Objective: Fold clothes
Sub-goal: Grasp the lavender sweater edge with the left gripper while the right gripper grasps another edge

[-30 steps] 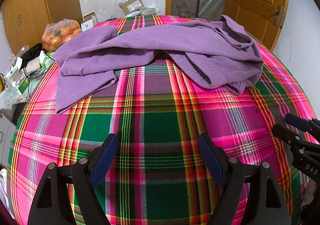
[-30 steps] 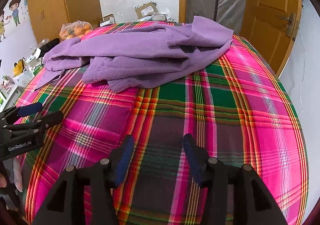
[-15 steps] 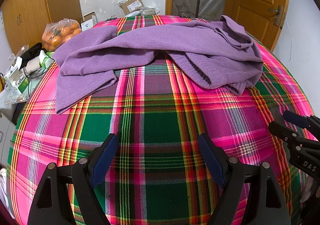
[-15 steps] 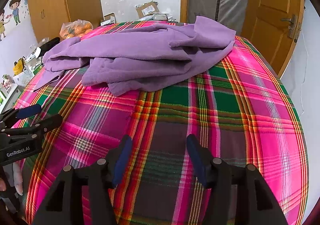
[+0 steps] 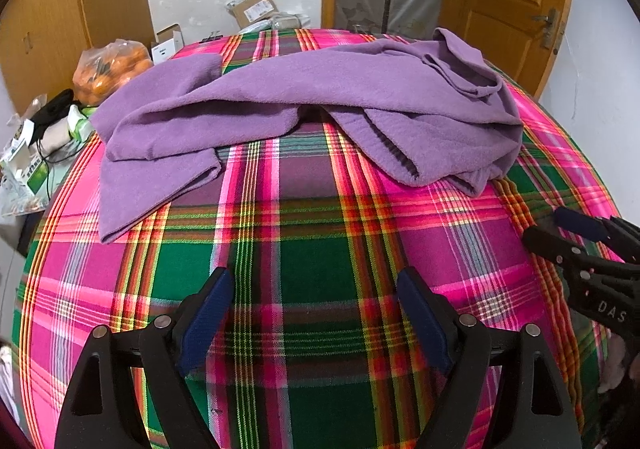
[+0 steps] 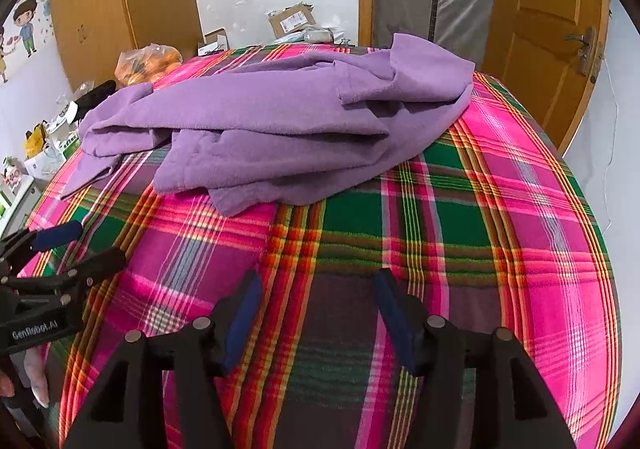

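Purple garment (image 5: 320, 105), possibly a fleece top, crumpled at twelve o'clock on plaid cloth (image 5: 312, 249); left gripper (image 5: 316, 313) and right gripper (image 6: 316, 309) spread wide, empty.

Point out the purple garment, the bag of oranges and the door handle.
purple garment (image 5: 320, 89), left wrist view, on its broad middle fold.
bag of oranges (image 5: 112, 69), left wrist view, on the bag's front.
door handle (image 6: 580, 39), right wrist view, on the lever.

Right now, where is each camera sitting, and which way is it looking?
Left wrist: on the left claw, open, facing the purple garment across the plaid cover; the right claw shows at the edge.
Right wrist: on the right claw, open, facing the same way; the left claw shows.
Both show the garment, cover and wooden door.
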`<state>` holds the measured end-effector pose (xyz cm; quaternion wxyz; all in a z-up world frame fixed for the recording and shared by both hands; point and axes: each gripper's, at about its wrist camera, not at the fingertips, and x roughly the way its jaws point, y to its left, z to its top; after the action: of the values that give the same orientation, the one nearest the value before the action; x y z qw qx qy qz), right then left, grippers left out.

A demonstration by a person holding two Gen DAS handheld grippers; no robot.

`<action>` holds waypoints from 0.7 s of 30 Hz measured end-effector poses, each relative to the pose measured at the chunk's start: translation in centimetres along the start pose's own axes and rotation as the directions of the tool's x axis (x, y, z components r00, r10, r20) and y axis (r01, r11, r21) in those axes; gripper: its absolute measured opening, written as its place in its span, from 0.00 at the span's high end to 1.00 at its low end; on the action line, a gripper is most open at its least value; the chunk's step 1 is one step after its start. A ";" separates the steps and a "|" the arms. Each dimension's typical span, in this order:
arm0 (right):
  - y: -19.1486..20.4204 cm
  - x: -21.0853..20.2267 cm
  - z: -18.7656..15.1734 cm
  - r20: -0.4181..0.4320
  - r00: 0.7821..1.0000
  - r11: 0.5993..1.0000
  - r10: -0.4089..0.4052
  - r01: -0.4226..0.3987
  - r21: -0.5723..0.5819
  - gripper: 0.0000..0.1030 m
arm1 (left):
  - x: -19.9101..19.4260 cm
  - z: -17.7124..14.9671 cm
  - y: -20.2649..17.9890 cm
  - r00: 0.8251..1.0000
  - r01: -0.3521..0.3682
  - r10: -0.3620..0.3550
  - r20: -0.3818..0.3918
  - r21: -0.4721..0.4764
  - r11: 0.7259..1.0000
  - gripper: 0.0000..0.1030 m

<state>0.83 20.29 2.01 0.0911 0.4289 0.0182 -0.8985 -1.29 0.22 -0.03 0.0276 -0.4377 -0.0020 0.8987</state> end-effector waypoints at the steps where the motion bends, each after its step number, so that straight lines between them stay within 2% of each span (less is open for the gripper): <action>1: -0.1 0.1 0.2 0.002 1.000 1.000 0.015 -0.015 0.012 0.47 | 0.0 0.0 0.0 1.000 0.001 -0.001 -0.001 -0.001 1.000 0.18; 5: -0.2 0.7 1.1 0.018 0.998 0.997 0.067 -0.067 0.046 0.53 | 0.1 0.1 0.0 1.000 0.000 0.000 0.002 -0.004 1.000 0.18; 11: -0.6 1.7 2.3 0.032 0.994 0.990 0.107 -0.109 0.086 0.53 | 0.6 0.8 -0.1 1.000 0.007 -0.007 0.001 -0.004 1.000 0.18; 12: -0.6 1.7 2.3 0.032 0.994 0.990 0.109 -0.111 0.090 0.53 | 0.7 1.1 -0.2 1.000 0.012 -0.012 -0.001 0.000 1.000 0.19; 16: -1.0 1.4 2.2 0.020 0.989 0.980 0.144 -0.146 0.133 0.54 | 0.8 2.2 -0.4 0.998 0.056 -0.056 -0.010 0.024 0.998 0.36; 21: -1.3 1.2 1.6 0.021 0.969 0.950 0.245 -0.245 0.193 0.54 | -0.4 3.2 -2.2 0.991 0.108 -0.118 0.062 0.134 0.985 0.36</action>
<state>-1.40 21.24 2.05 0.1594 0.4361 -0.1227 -0.8771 -3.45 2.45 2.35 0.1071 -0.4024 0.0311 0.9087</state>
